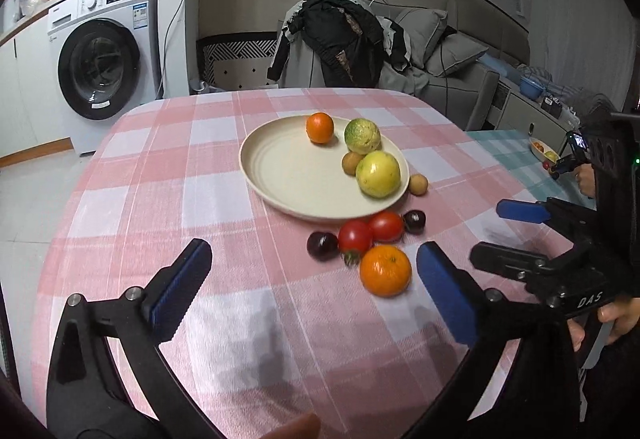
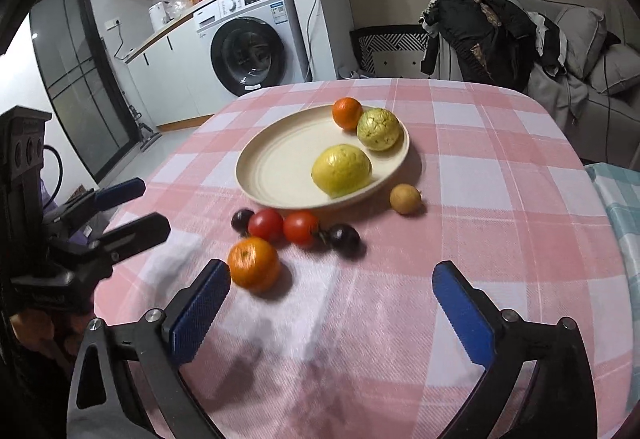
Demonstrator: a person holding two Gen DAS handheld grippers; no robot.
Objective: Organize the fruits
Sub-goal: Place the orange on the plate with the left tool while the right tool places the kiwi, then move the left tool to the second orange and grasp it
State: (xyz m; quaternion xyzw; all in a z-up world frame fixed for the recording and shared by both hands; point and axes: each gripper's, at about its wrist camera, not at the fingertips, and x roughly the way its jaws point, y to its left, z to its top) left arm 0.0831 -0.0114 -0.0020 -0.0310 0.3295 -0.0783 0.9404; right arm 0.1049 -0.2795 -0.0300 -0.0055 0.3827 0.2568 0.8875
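A cream plate [image 1: 256, 175] on the pink checked cloth holds an orange [image 1: 320, 127], a green guava [image 1: 362, 135], a yellow guava [image 1: 378, 174] and a small brown fruit [image 1: 351, 163]. Another brown fruit [image 2: 405, 199] lies just off the plate's rim. In front of the plate sit two tomatoes [image 2: 265, 225], two dark round fruits [image 2: 343, 235] and a second orange [image 2: 253, 267]. My left gripper [image 1: 314, 251] stands open and empty, its right finger beside that orange. My right gripper [image 2: 332, 269] is open and empty too, its left finger close to the same orange.
A washing machine [image 1: 100, 67] stands beyond the table's far left. A chair draped with dark clothes [image 1: 340, 43] is behind the far edge. A teal checked cloth [image 1: 516, 151] adjoins the table on the right. A person's hand [image 1: 616, 319] holds the right gripper's handle.
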